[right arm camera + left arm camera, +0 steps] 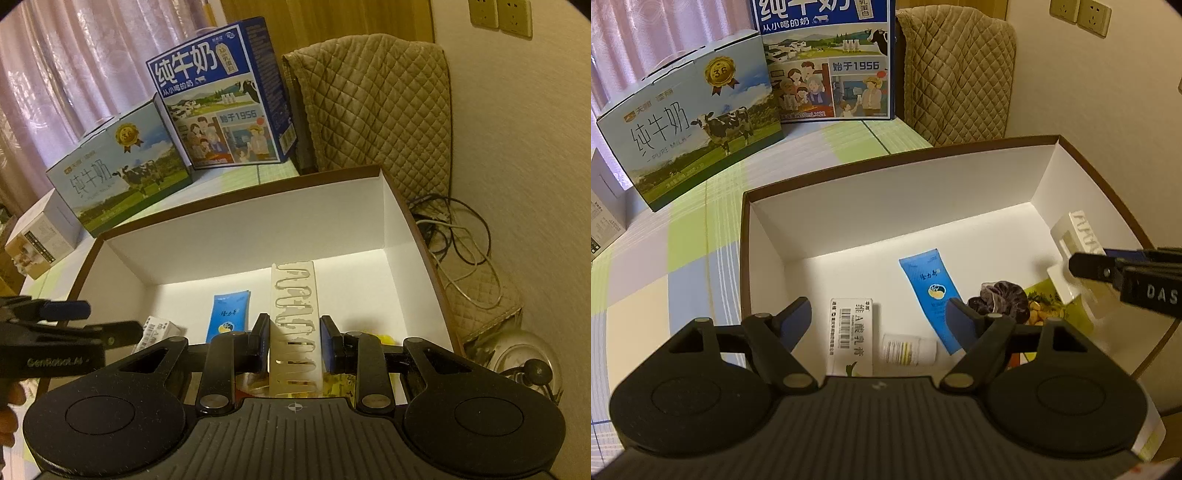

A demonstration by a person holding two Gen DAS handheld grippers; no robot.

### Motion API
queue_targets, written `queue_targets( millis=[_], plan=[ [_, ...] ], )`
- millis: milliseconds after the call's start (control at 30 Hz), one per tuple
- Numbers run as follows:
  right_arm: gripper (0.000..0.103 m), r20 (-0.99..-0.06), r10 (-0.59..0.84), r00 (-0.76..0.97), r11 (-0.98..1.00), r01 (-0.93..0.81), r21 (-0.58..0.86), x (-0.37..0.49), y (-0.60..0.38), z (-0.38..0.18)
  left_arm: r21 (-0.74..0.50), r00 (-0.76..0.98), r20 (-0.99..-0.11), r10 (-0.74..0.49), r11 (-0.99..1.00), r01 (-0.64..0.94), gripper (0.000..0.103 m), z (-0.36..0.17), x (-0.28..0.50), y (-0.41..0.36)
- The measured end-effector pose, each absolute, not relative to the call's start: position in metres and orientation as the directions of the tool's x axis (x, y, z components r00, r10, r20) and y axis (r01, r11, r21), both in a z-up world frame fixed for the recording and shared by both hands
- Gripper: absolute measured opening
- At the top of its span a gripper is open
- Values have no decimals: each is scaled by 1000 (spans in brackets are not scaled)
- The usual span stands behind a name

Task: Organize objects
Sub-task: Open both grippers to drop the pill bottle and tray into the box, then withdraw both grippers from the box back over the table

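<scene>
The tall cream carton with gold cut-out lettering (295,332) is clamped between the right gripper (294,345) pads, suspended over the white-lined brown-rimmed cardboard box (258,218). The left gripper (877,321) is spread wide and empty above the blue tube (929,291). Risk: the smooth carton may slip or tip onto the dark scrunchie (999,295). The carton's base is hidden.

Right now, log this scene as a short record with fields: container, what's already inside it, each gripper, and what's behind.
container: open white-lined box on the checked tablecloth
inside: blue tube, barcode carton, small white bottle, dark scrunchie
left gripper: open, empty, above the box
right gripper: shut on cream gold-lettered box, held over the box
behind: two milk cartons
</scene>
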State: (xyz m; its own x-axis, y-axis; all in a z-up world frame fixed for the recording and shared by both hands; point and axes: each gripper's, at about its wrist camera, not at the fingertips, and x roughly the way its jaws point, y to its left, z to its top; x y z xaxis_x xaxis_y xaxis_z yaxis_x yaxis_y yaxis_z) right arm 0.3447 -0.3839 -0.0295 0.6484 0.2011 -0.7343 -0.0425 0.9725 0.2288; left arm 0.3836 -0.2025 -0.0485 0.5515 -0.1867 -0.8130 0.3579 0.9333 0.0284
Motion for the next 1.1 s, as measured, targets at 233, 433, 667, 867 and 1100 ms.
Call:
queue_targets(
  millis=[233, 433, 667, 867, 1100],
  plan=[
    [25, -709, 194, 678, 972, -37, 231, 352, -383, -28, 12, 552, -811, -193, 938, 345, 81, -46, 382, -197],
    [50, -653, 213, 727, 958, -22, 287, 353, -393, -15, -1, 568, -797, -206, 941, 339, 88, -37, 377, -193],
    [63, -645, 233, 728, 952, -34, 306, 335, -397, -4, -10, 586, -781, -216, 942, 335, 95, -27, 367, -186],
    [66, -675, 236, 699, 957, -45, 288, 314, -392, -3, -35, 582, -781, -227, 946, 323, 95, -20, 359, -176],
    [67, -710, 222, 668, 969, -69, 238, 287, -379, 1, -55, 582, -778, -237, 948, 312, 96, -10, 339, -163]
  ],
)
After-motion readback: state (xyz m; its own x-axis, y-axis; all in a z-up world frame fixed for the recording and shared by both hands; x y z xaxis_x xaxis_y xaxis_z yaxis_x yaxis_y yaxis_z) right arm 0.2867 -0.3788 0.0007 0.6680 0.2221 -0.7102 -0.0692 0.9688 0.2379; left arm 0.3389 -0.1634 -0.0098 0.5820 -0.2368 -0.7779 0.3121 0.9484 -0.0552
